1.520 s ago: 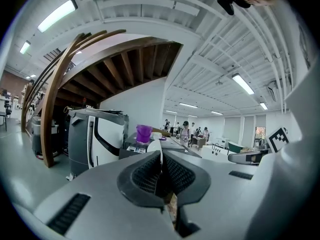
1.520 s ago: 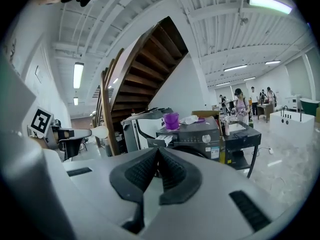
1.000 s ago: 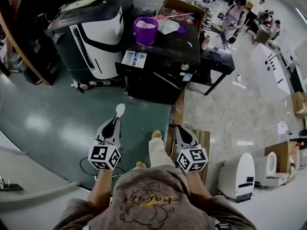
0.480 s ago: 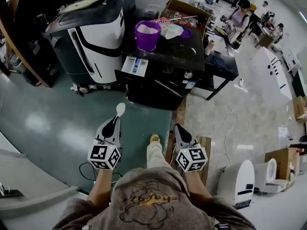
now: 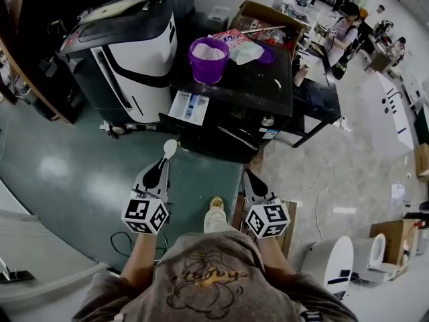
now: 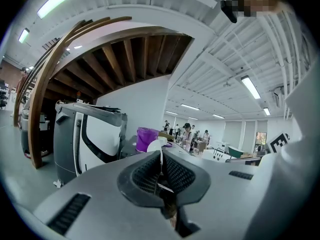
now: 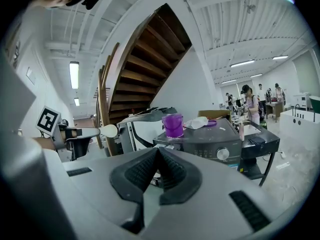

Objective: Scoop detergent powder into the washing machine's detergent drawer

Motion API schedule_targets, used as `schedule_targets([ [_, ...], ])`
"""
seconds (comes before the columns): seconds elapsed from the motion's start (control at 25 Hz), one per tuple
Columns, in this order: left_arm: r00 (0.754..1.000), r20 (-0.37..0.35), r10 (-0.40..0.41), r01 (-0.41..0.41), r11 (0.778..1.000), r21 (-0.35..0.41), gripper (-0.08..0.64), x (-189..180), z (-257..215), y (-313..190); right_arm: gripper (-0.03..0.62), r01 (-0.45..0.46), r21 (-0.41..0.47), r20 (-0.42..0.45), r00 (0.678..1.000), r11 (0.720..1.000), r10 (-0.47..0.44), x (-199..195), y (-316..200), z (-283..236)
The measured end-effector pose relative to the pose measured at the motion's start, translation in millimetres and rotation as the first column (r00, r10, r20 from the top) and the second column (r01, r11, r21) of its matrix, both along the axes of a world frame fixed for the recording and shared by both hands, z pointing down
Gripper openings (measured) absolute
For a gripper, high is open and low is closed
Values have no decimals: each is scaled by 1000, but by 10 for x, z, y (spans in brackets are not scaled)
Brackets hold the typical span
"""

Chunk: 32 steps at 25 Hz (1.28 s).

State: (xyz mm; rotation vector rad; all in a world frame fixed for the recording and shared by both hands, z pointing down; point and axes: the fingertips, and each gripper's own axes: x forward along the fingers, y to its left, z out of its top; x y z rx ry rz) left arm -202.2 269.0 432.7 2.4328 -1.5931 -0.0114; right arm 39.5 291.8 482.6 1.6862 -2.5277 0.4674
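Short of washer (image 5: 231, 123), L gripper (image 5: 163, 168) pinching spoon (image 5: 170, 148)

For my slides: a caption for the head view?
Left gripper holds a white spoon, right gripper empty, before a washing machine with its detergent drawer open.

No text, label or number can be read anywhere.

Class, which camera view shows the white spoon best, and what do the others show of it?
The head view: the white spoon shows full length from above, handle clamped in the left gripper. The left gripper view shows it edge-on, mostly hidden between the jaws. The right gripper view shows only its round bowl at left.
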Motion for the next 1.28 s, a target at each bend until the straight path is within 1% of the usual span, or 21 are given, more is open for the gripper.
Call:
schedule_targets([
  [0.28,999,6,-31,31,1000,-4,25,143,-104,-566,3,28,2,22,999,1000,-28,156,-639,-77],
  [0.52,998,18,-55,55,998,4,25,347,-169,-1047,2,67,10,27,997,998,-68,315,-1209,-126],
  [0.68,997,3,-82,82,997,1,25,441,-183,-1309,3,101,10,29,994,995,-101,395,-1538,-127],
  [0.76,995,-9,-98,98,995,-2,25,452,-184,-1420,2,114,9,30,993,993,-114,420,-1675,-118],
  [0.96,993,-7,-121,121,993,-10,25,450,-162,-1623,3,129,-3,31,991,992,-129,462,-1929,-87],
  [1.28,993,-25,-114,114,993,0,25,361,-191,-2094,3,127,-3,41,991,992,-127,368,-2349,-36],
])
